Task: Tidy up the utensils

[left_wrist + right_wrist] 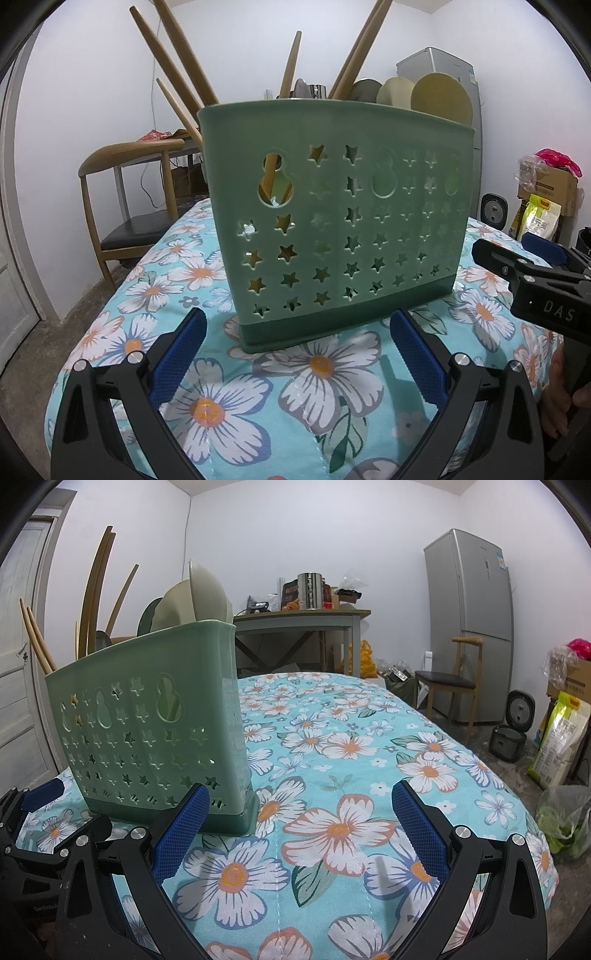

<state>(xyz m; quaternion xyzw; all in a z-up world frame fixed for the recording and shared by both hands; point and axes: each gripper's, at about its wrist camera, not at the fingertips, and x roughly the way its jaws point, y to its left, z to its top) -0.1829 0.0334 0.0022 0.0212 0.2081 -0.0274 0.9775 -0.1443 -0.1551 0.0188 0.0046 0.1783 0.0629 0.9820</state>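
A green plastic utensil holder (pixel 332 221) with star-shaped holes stands upright on the floral tablecloth (pixel 317 391). Wooden handles (pixel 177 66) stick out of its left end, and cream spoon bowls (pixel 439 96) out of its right end. My left gripper (pixel 299 354) is open and empty, just in front of the holder's base. My right gripper (pixel 301 830) is open and empty over bare cloth, to the right of the holder (pixel 155 734). It also shows at the right edge of the left wrist view (pixel 524 273).
The table has rounded edges, with floor beyond. A wooden chair (pixel 122 206) stands at the far left. A side table (pixel 299 624) with jars, a fridge (pixel 469 624), another chair (pixel 447 683), a rice cooker (pixel 511 727) and bags (pixel 561 738) stand behind.
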